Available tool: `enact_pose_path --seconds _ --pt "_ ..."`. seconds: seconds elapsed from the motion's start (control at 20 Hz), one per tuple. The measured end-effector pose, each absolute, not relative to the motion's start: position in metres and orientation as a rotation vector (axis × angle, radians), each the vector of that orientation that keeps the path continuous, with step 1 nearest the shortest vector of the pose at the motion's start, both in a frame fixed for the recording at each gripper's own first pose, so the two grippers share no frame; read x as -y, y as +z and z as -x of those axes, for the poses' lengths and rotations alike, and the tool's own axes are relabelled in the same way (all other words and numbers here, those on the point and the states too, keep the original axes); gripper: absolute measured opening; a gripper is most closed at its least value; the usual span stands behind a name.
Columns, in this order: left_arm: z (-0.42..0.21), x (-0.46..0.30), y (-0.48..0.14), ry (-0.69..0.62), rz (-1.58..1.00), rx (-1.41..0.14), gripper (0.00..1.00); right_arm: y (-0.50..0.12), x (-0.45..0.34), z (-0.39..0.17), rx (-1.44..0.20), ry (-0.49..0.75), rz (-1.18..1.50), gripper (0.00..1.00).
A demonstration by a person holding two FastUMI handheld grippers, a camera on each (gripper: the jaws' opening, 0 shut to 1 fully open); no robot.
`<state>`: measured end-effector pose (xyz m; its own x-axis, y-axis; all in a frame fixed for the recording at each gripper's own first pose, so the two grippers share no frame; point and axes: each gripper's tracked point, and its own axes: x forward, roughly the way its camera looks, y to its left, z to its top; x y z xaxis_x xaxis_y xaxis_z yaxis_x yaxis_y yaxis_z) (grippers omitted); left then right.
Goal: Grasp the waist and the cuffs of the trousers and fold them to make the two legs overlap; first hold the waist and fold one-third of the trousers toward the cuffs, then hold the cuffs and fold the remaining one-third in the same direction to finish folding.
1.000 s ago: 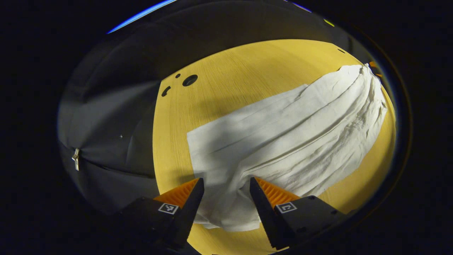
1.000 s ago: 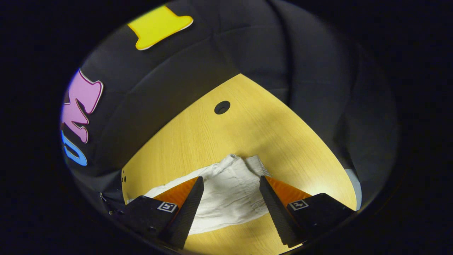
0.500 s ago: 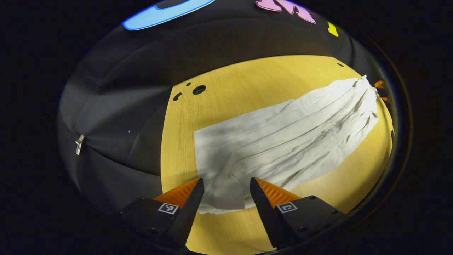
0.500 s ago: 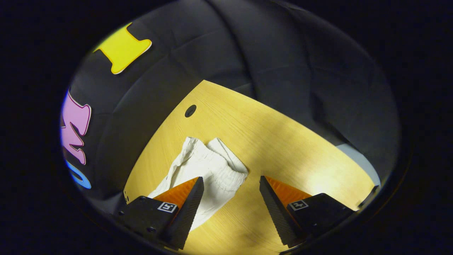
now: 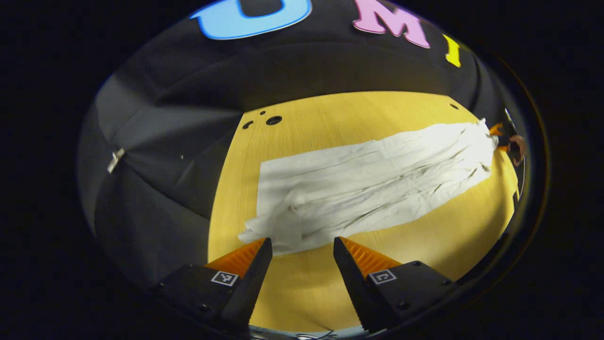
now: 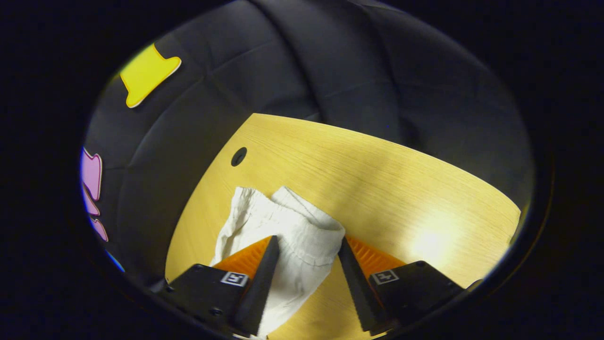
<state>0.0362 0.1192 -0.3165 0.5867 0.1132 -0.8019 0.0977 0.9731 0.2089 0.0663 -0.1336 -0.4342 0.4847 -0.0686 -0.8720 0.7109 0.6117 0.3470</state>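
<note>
The white, thin, wrinkled cloth trousers (image 5: 373, 182) lie flat and stretched lengthwise across the yellow wooden table (image 5: 339, 113), running from near its left edge toward its right edge in the left gripper view. The 2 legs lie one over the other. The cuff end (image 5: 273, 208) is squarish, with 1 corner drawn out toward the table's near edge. The gathered, elastic-looking waist (image 6: 302, 226) forms the far end, bunched with puckered folds, resting on the tabletop.
</note>
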Motion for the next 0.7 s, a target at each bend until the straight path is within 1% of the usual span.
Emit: enact_pose_path --seconds 0.05,0.1,0.15,0.2,0.5,0.6,0.7 --pt "-0.032 -0.113 -0.322 0.014 -0.185 -0.95 0.85 -0.44 0.124 -0.066 -0.987 -0.518 -0.816 0.53" --pt "-0.028 -0.106 -0.326 0.016 -0.135 -0.952 0.86 -0.428 0.122 -0.068 -0.972 -0.511 -0.842 0.28" --pt "-0.025 -0.099 -0.328 0.019 -0.087 -0.954 0.85 -0.424 0.123 -0.073 -0.952 -0.503 -0.852 0.21" --pt "-0.023 -0.095 -0.332 0.028 -0.034 -0.958 0.85 -0.418 0.127 -0.072 -0.916 -0.494 -0.848 0.16" --pt "-0.026 -0.08 -0.345 0.115 0.391 -0.948 0.87 -0.398 0.133 -0.074 -0.818 -0.44 -0.829 0.16" --pt "-0.024 -0.077 -0.349 0.139 0.513 -0.942 0.87 -0.393 0.137 -0.074 -0.79 -0.418 -0.794 0.16" --pt "-0.031 -0.089 -0.352 0.185 0.594 -0.902 0.87 -0.39 0.143 -0.072 -0.771 -0.393 -0.724 0.16"
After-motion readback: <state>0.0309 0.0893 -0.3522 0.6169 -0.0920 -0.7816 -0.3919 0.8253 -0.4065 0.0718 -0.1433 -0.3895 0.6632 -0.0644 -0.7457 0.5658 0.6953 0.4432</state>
